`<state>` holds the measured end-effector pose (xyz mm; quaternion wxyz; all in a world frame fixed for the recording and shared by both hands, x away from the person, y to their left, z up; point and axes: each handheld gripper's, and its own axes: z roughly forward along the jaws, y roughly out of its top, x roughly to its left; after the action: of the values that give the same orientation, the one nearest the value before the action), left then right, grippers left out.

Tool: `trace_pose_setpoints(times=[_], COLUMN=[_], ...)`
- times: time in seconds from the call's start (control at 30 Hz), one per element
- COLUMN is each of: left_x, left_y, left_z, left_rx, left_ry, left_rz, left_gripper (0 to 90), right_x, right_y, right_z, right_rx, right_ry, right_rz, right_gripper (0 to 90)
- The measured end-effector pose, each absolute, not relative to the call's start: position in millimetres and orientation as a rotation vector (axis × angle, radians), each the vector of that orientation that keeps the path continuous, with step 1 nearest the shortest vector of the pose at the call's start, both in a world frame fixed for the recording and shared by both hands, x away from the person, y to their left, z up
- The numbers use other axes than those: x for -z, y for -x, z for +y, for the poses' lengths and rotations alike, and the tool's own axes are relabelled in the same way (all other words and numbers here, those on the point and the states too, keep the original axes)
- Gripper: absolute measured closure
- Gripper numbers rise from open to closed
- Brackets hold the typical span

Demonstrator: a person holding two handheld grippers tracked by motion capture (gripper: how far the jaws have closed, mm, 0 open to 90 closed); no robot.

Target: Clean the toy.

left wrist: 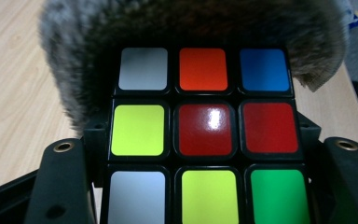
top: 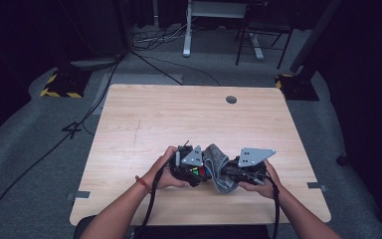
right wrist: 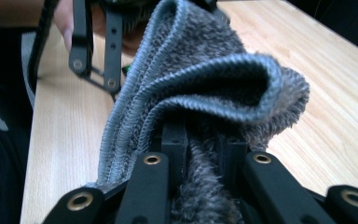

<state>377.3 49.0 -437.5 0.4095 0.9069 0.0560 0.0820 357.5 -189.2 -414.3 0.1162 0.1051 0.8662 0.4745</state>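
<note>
Left tool (top: 195,173) clamps the cube (left wrist: 204,135) by opposite faces, just above the desk (top: 144,119). Right tool (top: 231,174) pinches the cloth (right wrist: 200,93), bunched against the cube. Cube rigid, probably slick; cloth soft, limp — grip its fold.

High view overlooks the table (top: 144,114); both claw views closely share the cloth (left wrist: 74,56).
</note>
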Motion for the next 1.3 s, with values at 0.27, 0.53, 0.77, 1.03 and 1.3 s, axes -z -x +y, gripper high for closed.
trace_pose_setpoints(times=[0.27,0.53,0.77,1.03,1.3], left_x=[444,447,438,434,438], left_y=[-378,-374,-374,-372,-372], left_z=[43,39,45,46,42], left_rx=[-0.185,-0.193,-0.206,-0.237,-0.242], left_ry=[-2.307,-2.335,-2.301,-2.295,-2.324], left_rz=[0.136,0.119,0.117,0.112,0.12], left_gripper=[33.6,33.6,33.8,33.8,33.7], right_x=[413,412,422,435,417], right_y=[-361,-358,-367,-375,-360], right_z=[-186,-178,-187,-196,-183], right_rx=[-1.464,-1.494,-1.372,-1.319,-1.389], right_ry=[-0.311,-0.285,-0.353,-0.417,-0.335], right_rz=[2.513,2.514,2.548,2.573,2.509], right_gripper=[78.4,78.4,78.5,78.5,78.6])
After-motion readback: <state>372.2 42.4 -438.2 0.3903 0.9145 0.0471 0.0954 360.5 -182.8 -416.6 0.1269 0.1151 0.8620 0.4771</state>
